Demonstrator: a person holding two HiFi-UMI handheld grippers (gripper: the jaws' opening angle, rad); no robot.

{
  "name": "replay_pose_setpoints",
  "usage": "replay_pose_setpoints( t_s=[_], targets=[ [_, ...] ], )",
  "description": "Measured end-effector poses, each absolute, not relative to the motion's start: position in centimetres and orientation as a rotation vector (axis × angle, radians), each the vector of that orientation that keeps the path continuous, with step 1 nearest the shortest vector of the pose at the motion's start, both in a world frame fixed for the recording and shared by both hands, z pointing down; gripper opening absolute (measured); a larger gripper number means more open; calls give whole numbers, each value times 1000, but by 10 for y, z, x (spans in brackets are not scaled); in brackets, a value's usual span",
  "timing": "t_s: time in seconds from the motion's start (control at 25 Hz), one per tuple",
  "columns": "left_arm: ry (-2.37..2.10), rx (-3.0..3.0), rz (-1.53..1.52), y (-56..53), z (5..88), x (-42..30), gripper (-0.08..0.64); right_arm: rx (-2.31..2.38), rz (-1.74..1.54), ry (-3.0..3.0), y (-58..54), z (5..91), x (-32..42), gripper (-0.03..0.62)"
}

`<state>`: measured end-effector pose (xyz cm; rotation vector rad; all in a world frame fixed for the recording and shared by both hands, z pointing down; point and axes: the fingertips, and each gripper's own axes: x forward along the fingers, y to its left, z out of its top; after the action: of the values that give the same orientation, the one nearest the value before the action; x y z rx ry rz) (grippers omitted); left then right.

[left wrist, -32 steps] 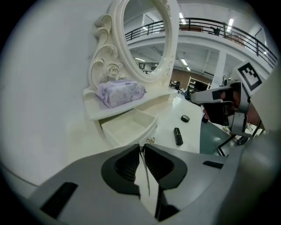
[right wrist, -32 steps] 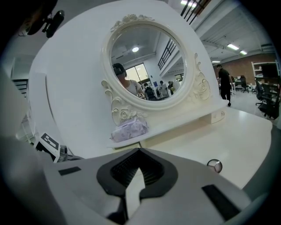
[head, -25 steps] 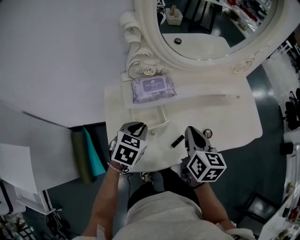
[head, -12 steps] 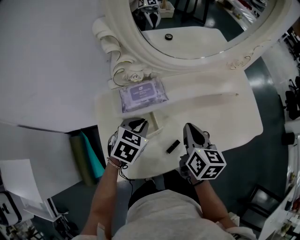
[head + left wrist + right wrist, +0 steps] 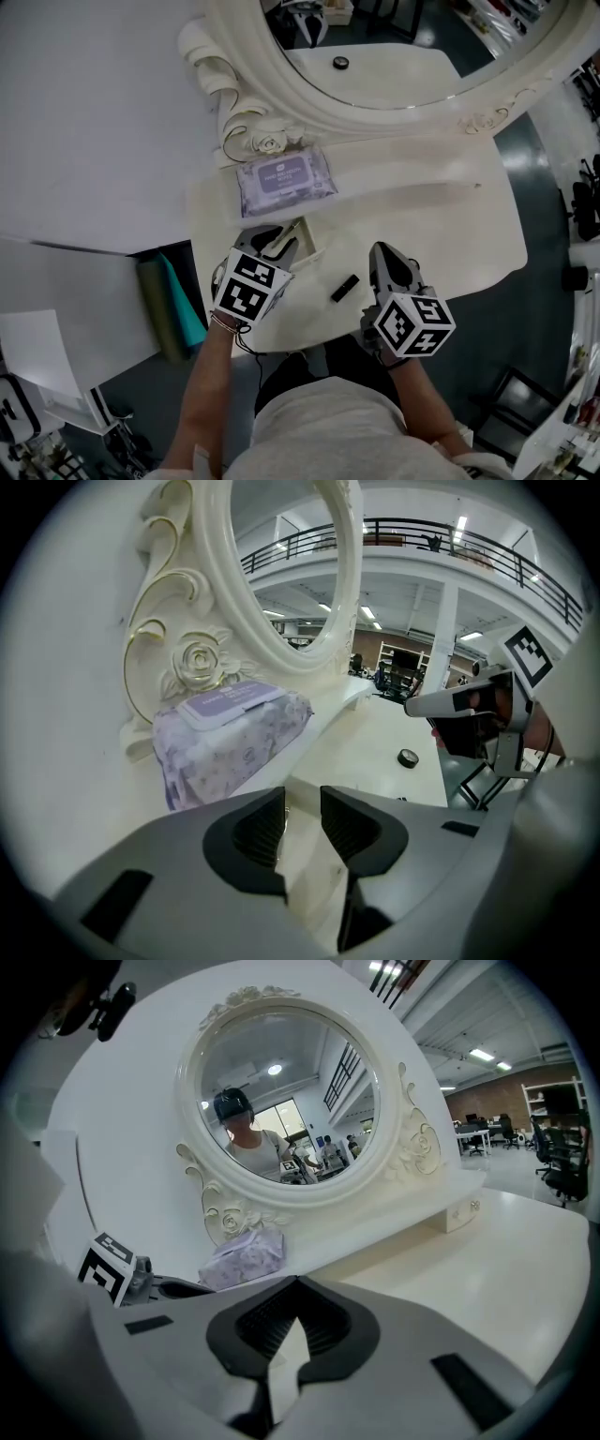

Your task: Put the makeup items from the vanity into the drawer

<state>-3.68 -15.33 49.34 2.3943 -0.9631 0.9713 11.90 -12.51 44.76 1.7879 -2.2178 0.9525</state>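
Two claws are mine, one in each hand. Between them a small black tube (image 5: 344,288) lies flat on the white surface (image 5: 450,234). Its long side runs on a slant. One end points up toward the mirror (image 5: 394,56) and to my right. The other end points back at me and to my left. It touches neither claw.

My left claw (image 5: 277,242) is at the little open drawer (image 5: 311,240). Its jaws are opening, with nothing pinched between them. My right claw (image 5: 386,258) is closed tight and holds nothing.

Past the drawer, by the mirror's frame, lies a purple pack of wipes (image 5: 284,180) with its long side going across. It has a pale label with words on it, but they are too small for me to read.
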Motion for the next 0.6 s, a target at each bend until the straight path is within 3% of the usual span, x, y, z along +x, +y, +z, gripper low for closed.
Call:
replay_pose_setpoints(
  t_s=[0.4,0.6],
  targets=[
    [-1057,2374,875,-140,482,-48,124,1775,919,-2243,-112,440,115,17],
    [-1158,2346,716,-134,467,-55,69,1757,896,-2257,-105,434,111,17]
  ],
)
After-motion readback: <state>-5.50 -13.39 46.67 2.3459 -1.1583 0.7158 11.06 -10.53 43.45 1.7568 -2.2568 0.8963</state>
